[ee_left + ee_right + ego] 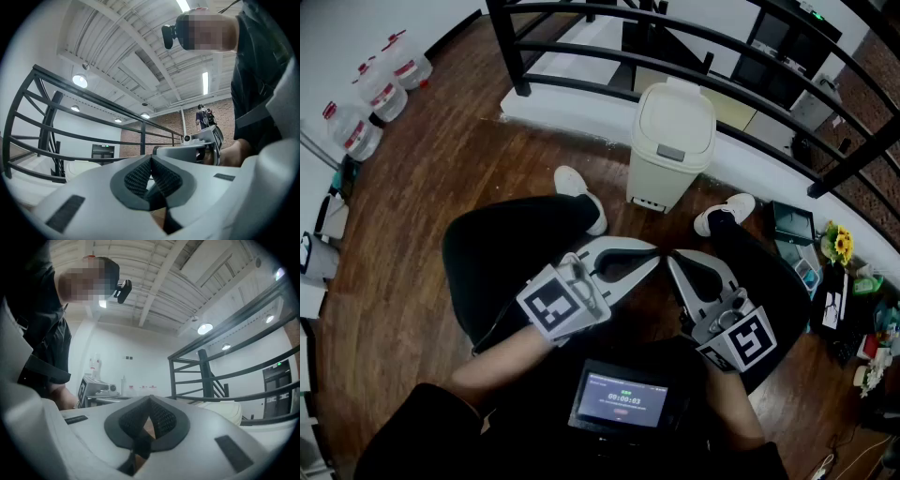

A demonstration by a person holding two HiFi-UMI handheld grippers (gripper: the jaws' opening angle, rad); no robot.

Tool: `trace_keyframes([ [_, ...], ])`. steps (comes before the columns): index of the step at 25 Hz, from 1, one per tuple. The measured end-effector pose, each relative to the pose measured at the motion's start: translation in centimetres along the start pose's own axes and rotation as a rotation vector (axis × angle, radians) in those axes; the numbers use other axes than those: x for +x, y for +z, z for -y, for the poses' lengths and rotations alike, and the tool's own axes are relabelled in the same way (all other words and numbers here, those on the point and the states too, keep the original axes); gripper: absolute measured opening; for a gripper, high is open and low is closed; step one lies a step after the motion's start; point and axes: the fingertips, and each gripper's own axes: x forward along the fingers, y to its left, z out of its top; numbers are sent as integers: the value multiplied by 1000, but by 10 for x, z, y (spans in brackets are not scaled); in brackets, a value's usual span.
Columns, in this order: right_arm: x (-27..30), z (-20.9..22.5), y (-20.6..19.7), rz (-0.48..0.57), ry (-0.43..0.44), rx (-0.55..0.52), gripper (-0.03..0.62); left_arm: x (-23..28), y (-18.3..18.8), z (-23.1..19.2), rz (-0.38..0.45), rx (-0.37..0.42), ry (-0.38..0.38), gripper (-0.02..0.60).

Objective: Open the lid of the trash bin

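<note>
Nearest, behind and below both tongs: a lit screen (621, 401) resting on the lap, probably a recording timer. Just ahead of it, left tongs (649, 261) and right tongs (676, 266), each pressed fully together on nothing, closed right to the tip in both gripper views. Held low over the knees and angled inward, tips almost touching one another. Judged a resting pose ahead of any reach, not a working grip. Tilted upward in their own views, hence mostly ceiling and railing (581, 47) there, with only a cream shape low down, probably the bin.

Beyond the tips, on the wooden floor (441, 197): two white shoes (577, 187), one to each side of the line ahead. Straight ahead of the tongs, well apart from them and between the shoes: the trash bin (661, 173), upright, set close against the white ledge (572, 120) under the railing. Lid (675, 117) down and flush, with its grey tab (670, 152) facing the tongs, presumably the place to press or lift. Task judged not begun, with both tongs free for the reach.

Far off to the left of the tongs, along the wall: a cluster of water bottles (380, 94), no part of the task.
</note>
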Motion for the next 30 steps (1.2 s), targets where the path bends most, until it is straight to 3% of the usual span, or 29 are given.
trace_keyframes([
  [11,63,122,-23,-23,-37,19,14,61,-10,-115,-6,-6,26,38],
  [20,105,215,-54,-58,-94,17,14,105,-31,-199,-17,9,91,38],
  [30,117,252,-99,-77,-100,52,14,123,-80,-234,-12,-23,145,38],
])
